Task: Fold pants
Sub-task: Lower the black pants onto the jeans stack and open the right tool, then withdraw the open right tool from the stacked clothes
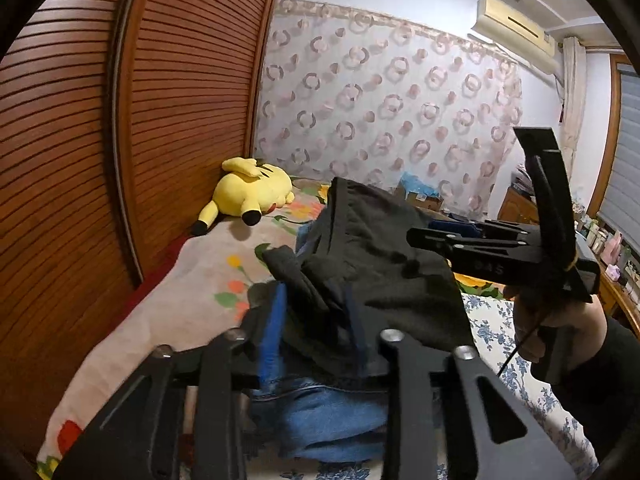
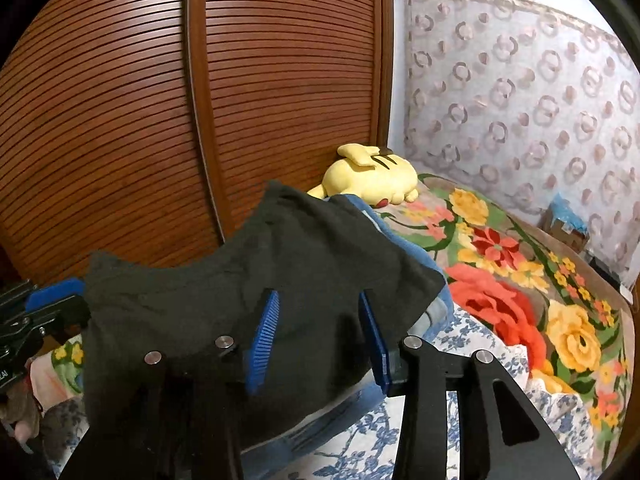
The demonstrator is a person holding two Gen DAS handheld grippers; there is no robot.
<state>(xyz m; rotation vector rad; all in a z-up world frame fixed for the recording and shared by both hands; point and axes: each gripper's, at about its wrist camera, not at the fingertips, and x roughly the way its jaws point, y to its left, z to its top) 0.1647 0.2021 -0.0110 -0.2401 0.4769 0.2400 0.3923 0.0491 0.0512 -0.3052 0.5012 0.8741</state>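
Both tongs, left tongs (image 1: 316, 340) and right tongs (image 2: 320, 336), stand half open over the dark pants (image 2: 240, 280) at lower centre, gripping nothing; the fold looks laid, next comes smoothing.

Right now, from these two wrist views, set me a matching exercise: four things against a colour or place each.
Things:
1. plush toy
2. black pants
3. jeans
4. air conditioner

Descriptions:
a. blue, underneath
b. mounted high up
c. yellow, lying by the wardrobe doors
d. dark, on top

Pairs: 1-c, 2-d, 3-a, 4-b
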